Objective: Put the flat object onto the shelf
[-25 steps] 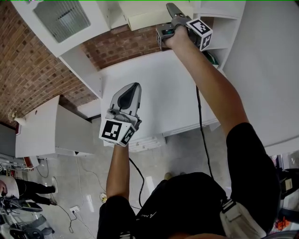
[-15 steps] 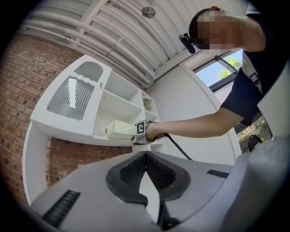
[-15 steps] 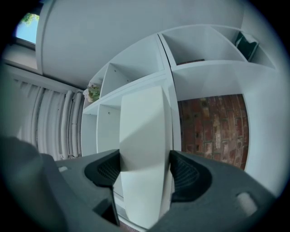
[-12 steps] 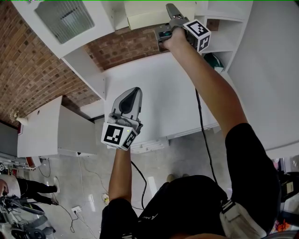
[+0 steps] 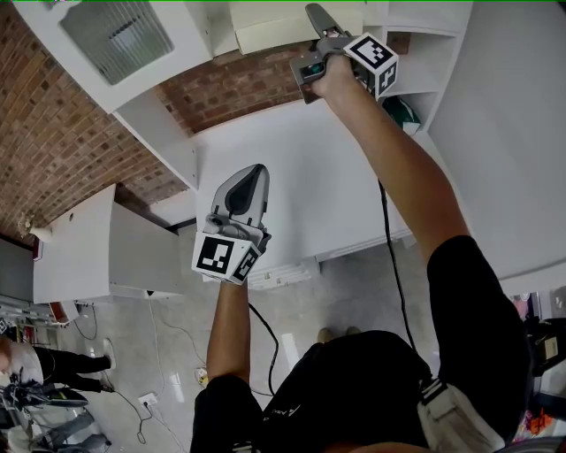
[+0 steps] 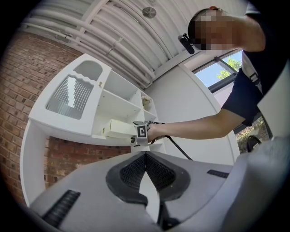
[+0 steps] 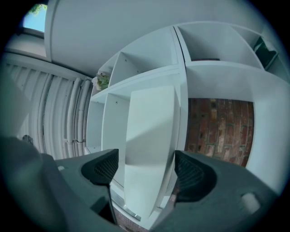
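The flat object is a cream box (image 5: 281, 23) lying on a board of the white shelf unit (image 5: 164, 131). In the right gripper view the box (image 7: 152, 131) runs away between the jaws along the shelf board (image 7: 183, 86). My right gripper (image 7: 147, 166) is raised to it; its jaws have just been opening and now stand wide, with the pads (image 7: 103, 166) off the box's sides. In the head view the right gripper (image 5: 311, 21) reaches up at the box's end. My left gripper (image 5: 256, 172) hangs lower, shut and empty, its pads (image 6: 136, 171) meeting.
A brick wall (image 5: 53, 133) shows behind the shelf unit. A green thing (image 5: 402, 111) sits in a side compartment, and a small pale thing (image 7: 102, 80) in an upper one. A black cable (image 5: 390, 252) trails from the right gripper. A white cabinet (image 5: 84, 243) stands below left.
The right gripper has rolled a little at the box and its jaws stand wider. The left gripper has stayed where it was.
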Motion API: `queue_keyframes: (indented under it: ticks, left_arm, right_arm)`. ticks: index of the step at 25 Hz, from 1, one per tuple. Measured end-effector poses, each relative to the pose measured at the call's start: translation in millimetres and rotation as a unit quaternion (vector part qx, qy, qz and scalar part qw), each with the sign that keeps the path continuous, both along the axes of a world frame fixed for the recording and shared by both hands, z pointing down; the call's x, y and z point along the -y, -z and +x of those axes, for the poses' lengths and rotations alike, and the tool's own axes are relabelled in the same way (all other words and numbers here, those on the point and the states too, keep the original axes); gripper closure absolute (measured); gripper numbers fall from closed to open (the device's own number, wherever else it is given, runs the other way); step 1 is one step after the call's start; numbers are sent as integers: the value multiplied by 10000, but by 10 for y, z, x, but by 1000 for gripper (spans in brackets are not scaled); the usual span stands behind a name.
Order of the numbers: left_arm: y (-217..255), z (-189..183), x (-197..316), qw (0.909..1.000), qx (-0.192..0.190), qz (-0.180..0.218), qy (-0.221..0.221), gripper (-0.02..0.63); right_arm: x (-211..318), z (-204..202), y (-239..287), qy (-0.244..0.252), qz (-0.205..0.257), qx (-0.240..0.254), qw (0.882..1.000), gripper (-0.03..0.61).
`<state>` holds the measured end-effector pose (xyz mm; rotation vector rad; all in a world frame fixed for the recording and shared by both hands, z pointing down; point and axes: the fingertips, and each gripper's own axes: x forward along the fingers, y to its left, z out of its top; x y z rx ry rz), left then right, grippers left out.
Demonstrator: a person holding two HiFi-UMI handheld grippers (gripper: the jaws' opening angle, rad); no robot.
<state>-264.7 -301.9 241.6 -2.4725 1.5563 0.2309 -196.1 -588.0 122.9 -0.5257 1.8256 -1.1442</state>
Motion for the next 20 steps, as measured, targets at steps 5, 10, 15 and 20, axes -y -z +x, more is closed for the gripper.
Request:
queue_keyframes:
  ticks: [5, 10, 15, 20]
  left_arm:
    - [38, 52, -37, 10000, 24, 36, -51, 615]
    - [72, 178, -102, 9999, 40, 56, -123, 615]
    - [170, 328, -187, 9997, -7, 136, -194, 615]
    - [271, 520, -335, 9994, -25, 208, -260, 615]
  right_arm:
    - [-112, 47, -56, 76, -84, -93, 9999, 204]
    - [-442, 117, -153, 326, -22, -181, 9993, 205]
    - [-973, 221, -214, 670, 547, -677, 9940, 206]
    - [-1539, 365, -362, 992, 1250, -1315, 9784, 258]
